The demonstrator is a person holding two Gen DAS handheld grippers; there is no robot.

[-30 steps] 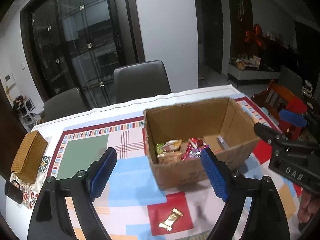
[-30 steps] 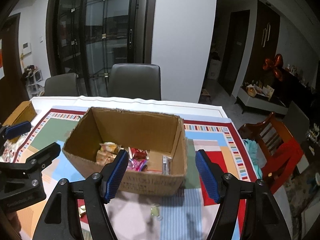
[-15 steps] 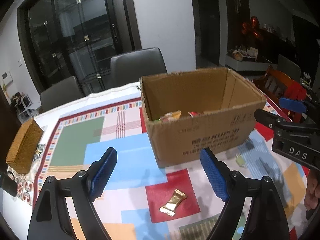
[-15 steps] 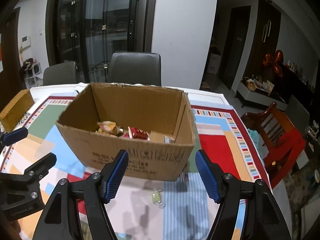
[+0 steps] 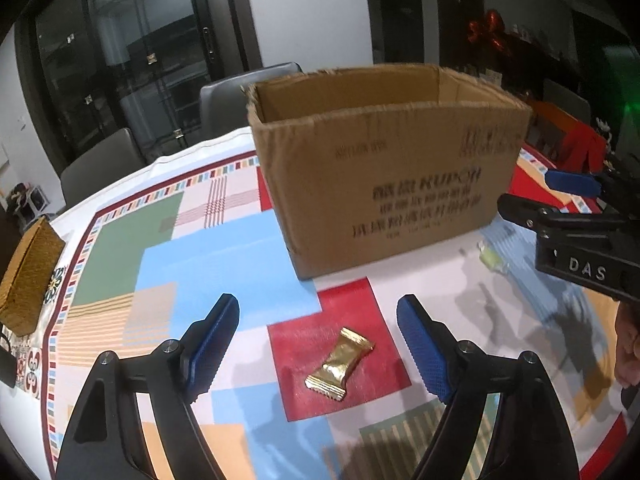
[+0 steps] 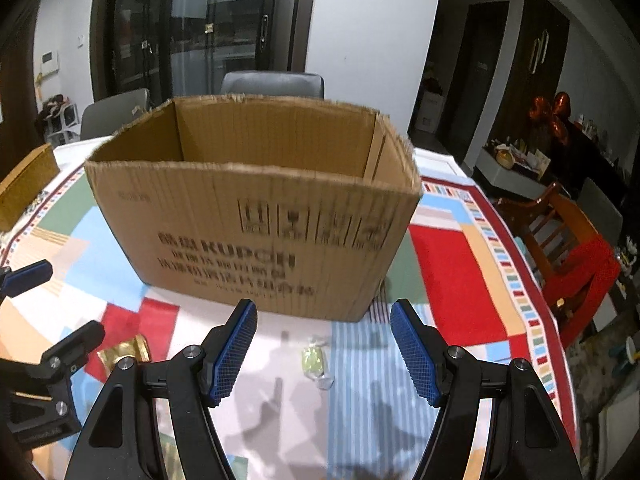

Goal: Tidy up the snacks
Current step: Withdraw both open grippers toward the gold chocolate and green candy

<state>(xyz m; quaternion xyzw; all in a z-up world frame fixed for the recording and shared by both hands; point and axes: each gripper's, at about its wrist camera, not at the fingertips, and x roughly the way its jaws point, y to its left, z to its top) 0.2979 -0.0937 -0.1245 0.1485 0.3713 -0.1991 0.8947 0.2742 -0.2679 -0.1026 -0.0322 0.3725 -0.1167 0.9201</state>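
A brown cardboard box (image 5: 384, 176) (image 6: 256, 216) stands on the patterned tablecloth; its inside is hidden from this low angle. A gold-wrapped snack (image 5: 339, 358) (image 6: 125, 352) lies on a red patch in front of the box, between the fingers of my left gripper (image 5: 318, 350), whose jaws are closing and do not touch it. A small pale green wrapped candy (image 6: 314, 360) (image 5: 493, 258) lies on the striped patch, between the fingers of my right gripper (image 6: 324, 350), which is open above it.
A woven straw box (image 5: 28, 276) (image 6: 24, 184) sits at the table's left edge. Grey chairs (image 6: 272, 84) stand behind the table and a red wooden chair (image 6: 568, 240) at the right. A hand (image 5: 628, 344) holds the right gripper.
Both grippers have come down toward the table; the box now looms higher and its contents have dropped out of sight. The gold snack and green candy now sit between the fingers.
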